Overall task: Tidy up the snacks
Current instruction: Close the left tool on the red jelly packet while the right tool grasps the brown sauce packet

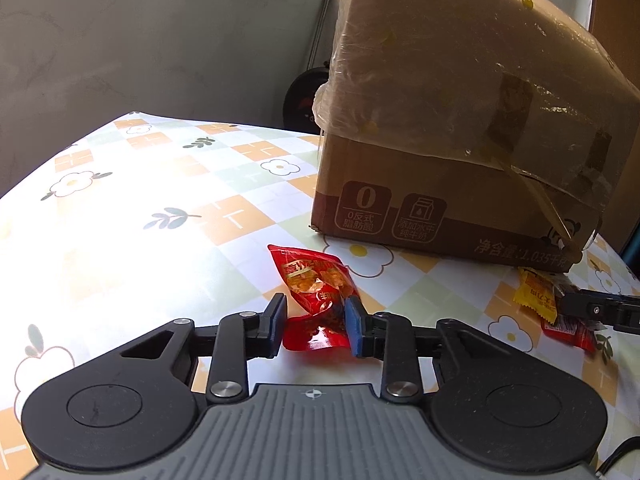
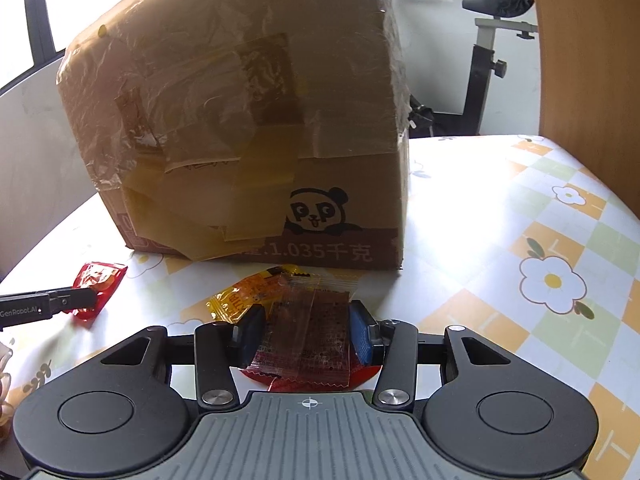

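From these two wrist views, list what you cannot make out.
- Cardboard box: its top and any opening are cut off by the upper frame edge in both views; tape and film cover its sides.
- Snack packets between the right gripper fingers: the red one underneath is mostly covered.
- Left gripper: the red packet sits between its fingers; grip unclear.

Harsh daylight glare whitens the tablecloth [image 1: 132, 216]; fisheye edges bend.

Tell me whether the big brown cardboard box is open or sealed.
Sealed on the sides in view: the brown cardboard box is wrapped in clear plastic film and taped over. Its top is out of view.
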Available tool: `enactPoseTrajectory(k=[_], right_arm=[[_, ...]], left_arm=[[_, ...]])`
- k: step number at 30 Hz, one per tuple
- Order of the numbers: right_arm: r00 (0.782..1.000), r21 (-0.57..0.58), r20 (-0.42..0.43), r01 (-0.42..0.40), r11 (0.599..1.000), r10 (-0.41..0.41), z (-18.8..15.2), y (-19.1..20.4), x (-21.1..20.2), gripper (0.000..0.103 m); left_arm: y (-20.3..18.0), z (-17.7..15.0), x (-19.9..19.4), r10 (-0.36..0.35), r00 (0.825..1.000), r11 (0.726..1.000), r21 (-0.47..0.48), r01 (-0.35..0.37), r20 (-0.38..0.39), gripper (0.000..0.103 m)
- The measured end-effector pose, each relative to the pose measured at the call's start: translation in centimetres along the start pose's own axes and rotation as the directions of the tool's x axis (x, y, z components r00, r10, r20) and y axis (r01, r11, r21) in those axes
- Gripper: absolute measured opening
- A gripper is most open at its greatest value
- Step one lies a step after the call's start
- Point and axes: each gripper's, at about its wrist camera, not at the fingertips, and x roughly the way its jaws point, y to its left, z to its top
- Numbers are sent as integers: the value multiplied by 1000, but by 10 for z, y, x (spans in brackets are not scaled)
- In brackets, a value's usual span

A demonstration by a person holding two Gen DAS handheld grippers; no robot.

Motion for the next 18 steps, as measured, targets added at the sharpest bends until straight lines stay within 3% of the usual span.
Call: enactPoseTrajectory(k=[2,18], right_arm=[[1000,7,1,-1,1000,1,0,-1,0,42],[1000,15,10,-2,1000,2,-1,-2,-1,42]], left_arm=[[-2,-1,-2,2,1000,1000,12,-2,12,24],[-6,-4,-13,10,999,1000,27,-11,46,21]])
